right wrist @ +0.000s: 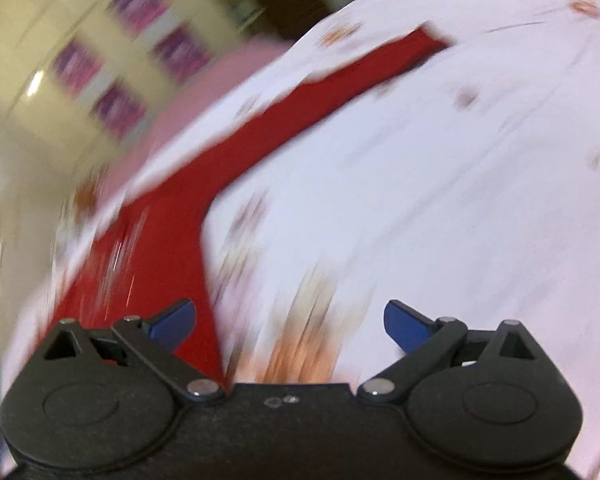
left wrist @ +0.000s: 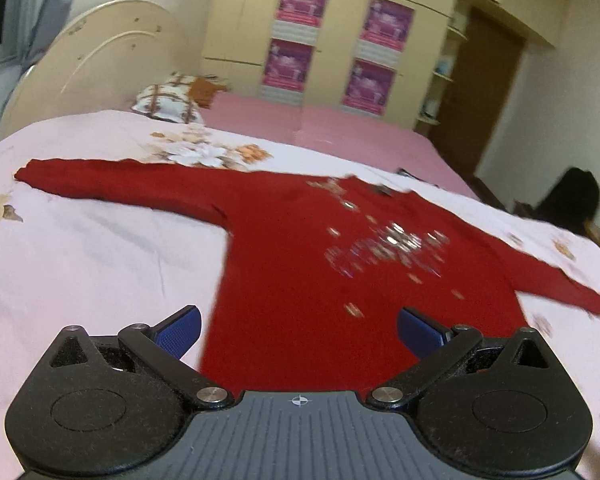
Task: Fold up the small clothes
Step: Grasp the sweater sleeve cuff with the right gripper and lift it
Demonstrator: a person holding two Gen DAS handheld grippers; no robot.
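The left gripper [left wrist: 298,330], jaws released, hovers at the hem of the red sweater [left wrist: 340,264], spread flat on the bed [left wrist: 80,248]. The right gripper [right wrist: 290,326], also released, is beside its right sleeve.

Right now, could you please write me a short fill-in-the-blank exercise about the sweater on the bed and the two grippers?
1. The long-sleeved knit sweater spread flat on the floral bedsheet is ____ in colour.
2. The left gripper has its blue-padded jaws ____, holding nothing.
3. Both sleeves of the sweater lie ____, not folded in.
4. In the right wrist view, the right gripper is ____, with bedsheet showing between its fingers.

Missing words: red; open; stretched out; open
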